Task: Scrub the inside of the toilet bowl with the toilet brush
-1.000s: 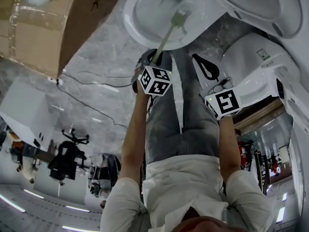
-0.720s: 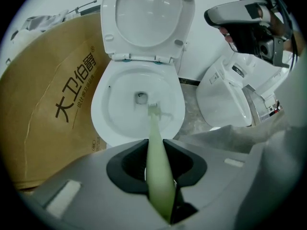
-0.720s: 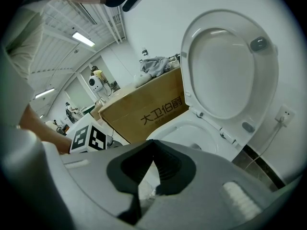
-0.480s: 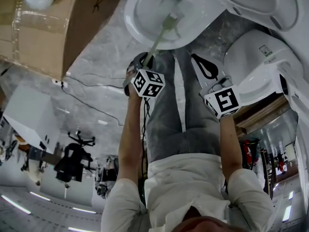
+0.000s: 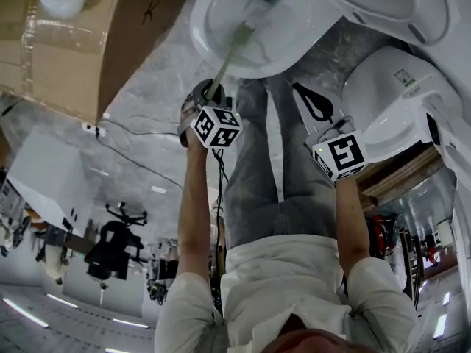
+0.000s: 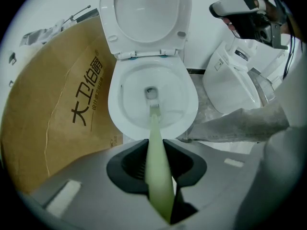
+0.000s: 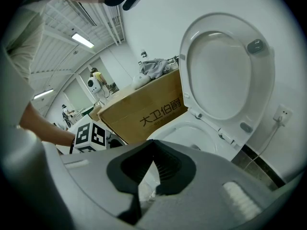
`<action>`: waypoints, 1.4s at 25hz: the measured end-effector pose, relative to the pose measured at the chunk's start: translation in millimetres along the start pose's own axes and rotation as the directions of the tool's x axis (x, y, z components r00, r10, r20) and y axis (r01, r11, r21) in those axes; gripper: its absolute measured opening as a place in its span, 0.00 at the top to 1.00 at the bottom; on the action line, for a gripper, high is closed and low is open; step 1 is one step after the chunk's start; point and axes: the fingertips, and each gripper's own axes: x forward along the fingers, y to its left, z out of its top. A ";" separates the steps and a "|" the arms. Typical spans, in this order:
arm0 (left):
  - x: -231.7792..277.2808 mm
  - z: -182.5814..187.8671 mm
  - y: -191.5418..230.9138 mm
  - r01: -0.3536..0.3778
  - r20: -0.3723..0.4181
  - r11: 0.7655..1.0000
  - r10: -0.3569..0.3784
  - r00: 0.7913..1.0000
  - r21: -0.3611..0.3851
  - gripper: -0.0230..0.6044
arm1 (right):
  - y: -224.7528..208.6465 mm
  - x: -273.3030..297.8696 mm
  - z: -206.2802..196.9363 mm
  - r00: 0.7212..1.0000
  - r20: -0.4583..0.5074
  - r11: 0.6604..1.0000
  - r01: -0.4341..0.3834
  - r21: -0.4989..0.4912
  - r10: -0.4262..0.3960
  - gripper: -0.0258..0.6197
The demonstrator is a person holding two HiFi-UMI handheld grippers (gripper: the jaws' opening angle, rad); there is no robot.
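1. Left gripper (image 6: 154,146) jaws clamped on smooth pale-green toilet brush (image 6: 154,128) handle; handle's rear end hidden.
2. Bristle head sits low inside glossy white toilet bowl (image 6: 121,110), by the drain.
3. Right gripper (image 7: 152,146) jaws together, empty.

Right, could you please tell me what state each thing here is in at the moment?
Toilet seat: raised, standing up with the lid.
Toilet bowl: uncovered.
Toilet brush: gripped by its handle, head down inside the bowl.
Left claw: shut on the brush handle.
Right claw: shut, holding nothing.
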 end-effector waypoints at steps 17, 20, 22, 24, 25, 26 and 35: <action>12.6 20.0 49.1 -0.076 0.049 0.989 0.071 0.996 0.127 0.79 | -13.0 -1.2 -1.9 0.999 0.003 0.999 0.037 0.029 -0.038 0.96; 17.6 23.3 59.3 -0.093 0.057 0.983 0.085 0.995 0.161 0.79 | -16.1 0.6 -2.8 0.999 0.002 0.998 0.046 0.034 -0.046 0.96; 21.1 27.6 65.4 -0.106 0.064 0.976 0.095 0.993 0.189 0.79 | -18.2 0.8 -3.8 0.998 0.004 0.997 0.056 0.045 -0.057 0.96; 24.8 32.7 71.4 -0.117 0.070 0.969 0.104 0.992 0.216 0.79 | -18.8 0.8 -5.9 0.998 0.003 0.996 0.065 0.055 -0.065 0.96; 26.5 35.3 74.9 -0.121 0.073 0.967 0.108 0.992 0.224 0.79 | -18.7 0.9 -7.1 0.998 0.000 0.996 0.068 0.059 -0.068 0.96; 27.6 38.0 78.9 -0.125 0.077 0.966 0.110 0.991 0.226 0.79 | -18.7 1.1 -8.1 0.997 -0.002 0.996 0.071 0.061 -0.071 0.96; 30.8 60.3 104.6 -0.129 0.112 0.979 0.112 0.987 0.159 0.79 | -24.5 -0.1 -7.7 0.994 -0.003 0.991 0.109 0.082 -0.109 0.96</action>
